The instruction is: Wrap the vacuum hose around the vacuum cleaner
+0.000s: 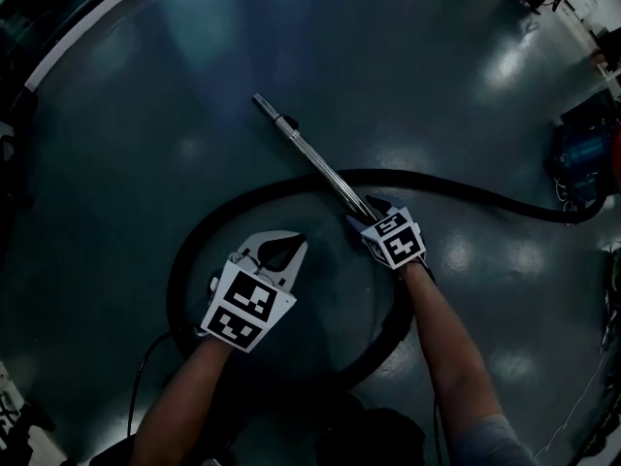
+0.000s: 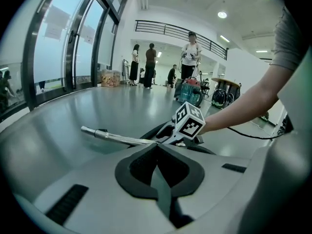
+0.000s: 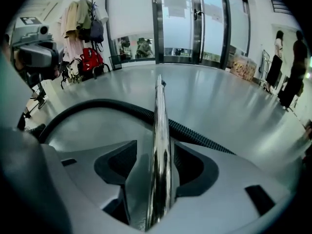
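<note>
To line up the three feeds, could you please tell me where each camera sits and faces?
Head view: on the person's head, facing steeply down at the floor; shows left forearm, right forearm, left tongs, right tongs, metal wand, black hose.
Left gripper view: rides the left tongs, facing low across the floor; shows its shut tongs, the right tongs and right forearm.
Right gripper view: rides the right tongs, facing along the wand between its parted tongs, toward glass doors.
Shared: the wand, in all three.
</note>
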Demonstrator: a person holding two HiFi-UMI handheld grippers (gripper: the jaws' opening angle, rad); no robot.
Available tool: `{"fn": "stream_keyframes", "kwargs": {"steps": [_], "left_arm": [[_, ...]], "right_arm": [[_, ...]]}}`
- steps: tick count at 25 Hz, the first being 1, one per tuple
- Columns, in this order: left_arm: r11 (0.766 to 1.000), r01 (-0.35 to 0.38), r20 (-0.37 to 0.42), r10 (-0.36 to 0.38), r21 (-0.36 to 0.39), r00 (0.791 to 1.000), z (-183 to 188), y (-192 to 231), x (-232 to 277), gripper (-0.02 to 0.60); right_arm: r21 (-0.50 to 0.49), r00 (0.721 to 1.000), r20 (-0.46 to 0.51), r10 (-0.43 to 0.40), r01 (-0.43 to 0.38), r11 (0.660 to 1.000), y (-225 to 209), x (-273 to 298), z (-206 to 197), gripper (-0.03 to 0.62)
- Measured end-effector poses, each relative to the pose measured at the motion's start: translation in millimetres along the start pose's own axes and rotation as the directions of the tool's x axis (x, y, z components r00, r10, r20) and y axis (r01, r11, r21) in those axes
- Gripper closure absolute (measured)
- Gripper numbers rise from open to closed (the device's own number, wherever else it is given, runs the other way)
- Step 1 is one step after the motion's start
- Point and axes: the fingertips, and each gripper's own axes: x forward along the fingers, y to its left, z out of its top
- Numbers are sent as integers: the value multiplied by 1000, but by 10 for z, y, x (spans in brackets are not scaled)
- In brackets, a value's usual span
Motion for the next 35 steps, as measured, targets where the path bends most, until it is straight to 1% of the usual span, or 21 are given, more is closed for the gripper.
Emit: {"fn": "stream_keyframes", "kwargs": {"steps": [5, 10, 11, 12, 19, 22, 25, 31, 35], "left_arm": [[1000, -12, -3, 12, -16, 1000, -323, 42, 134, 575], [999, -33, -32, 33, -12, 999, -556, 76, 78, 575], [999, -37, -35, 37, -15, 999, -573, 84, 65, 575], [999, -40, -36, 39, -17, 999, -577, 85, 57, 575], [999, -47, -32, 47, 4, 998, -479, 45, 106, 575], [999, -44, -38, 44, 10, 998, -504, 46, 111, 575], [999, -43, -46, 44, 19, 998, -554, 80, 64, 575], [997, -59, -34, 61, 50, 998, -578, 238, -89, 575], [996, -50, -33, 53, 80, 998, -489, 349, -238, 575]], "right_arm": [[-26, 999, -55, -1, 0, 1000, -82, 360, -299, 375], [-61, 994, -111, -23, 16, 998, -143, 497, -416, 376], [-69, 993, -119, -24, 16, 997, -144, 501, -423, 426], [-74, 992, -124, -24, 15, 997, -144, 496, -431, 440], [-111, 992, -127, -26, 11, 994, -148, 401, -518, 445], [-142, 992, -121, -16, -1, 990, -90, 331, -558, 445], [-176, 995, -98, -7, -11, 984, 17, 230, -482, 445], [-247, 998, -62, 6, -22, 969, 318, 101, -173, 445], [-304, 999, -49, -3, -12, 952, 494, -68, 69, 445]]}}
